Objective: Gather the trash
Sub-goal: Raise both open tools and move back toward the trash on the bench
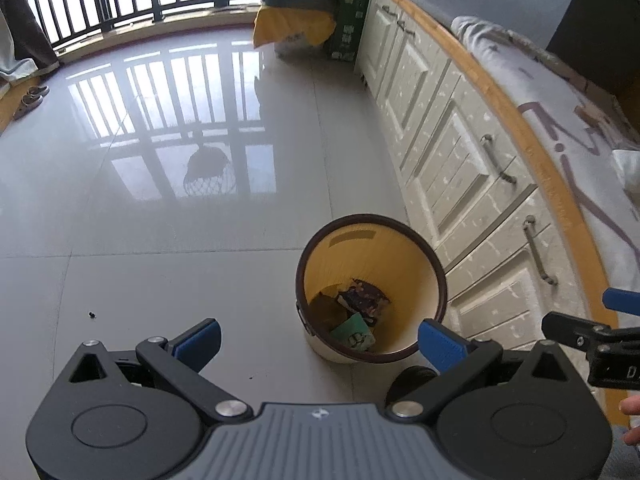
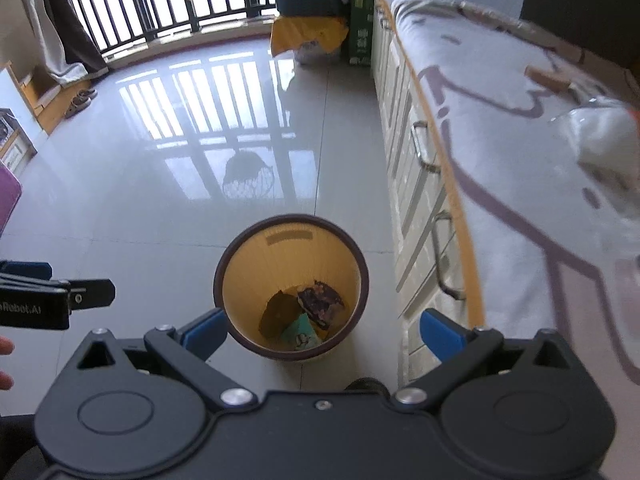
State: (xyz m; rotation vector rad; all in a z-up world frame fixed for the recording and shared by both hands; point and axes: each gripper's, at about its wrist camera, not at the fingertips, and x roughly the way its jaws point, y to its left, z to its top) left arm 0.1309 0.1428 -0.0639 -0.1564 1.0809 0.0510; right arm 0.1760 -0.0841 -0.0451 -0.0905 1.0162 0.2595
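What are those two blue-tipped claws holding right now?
Nothing. The left gripper and the right gripper both stand open and empty above the bin, where the trash already lies.

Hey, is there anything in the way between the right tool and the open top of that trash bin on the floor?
Nothing visible. The right tool hangs open and empty above the bin, whose mouth is uncovered.

- Trash bin [image 2: 356, 252]: dark brown rim, yellow ribbed inside, cream outside.
- Trash in it: a brown piece [image 2: 278, 312], a dark purple printed wrapper [image 2: 320, 300], a green packet [image 2: 300, 334].
- Floor tiles [image 1: 160, 240]: glossy pale grey.
- Cabinet doors [image 1: 460, 168]: cream, speckled white.
- Countertop cloth [image 2: 500, 120]: light grey with mauve line drawing.
- Gripper pads [image 1: 440, 344]: blue, on black arms.
- Draped cloth [image 2: 308, 34]: yellow.
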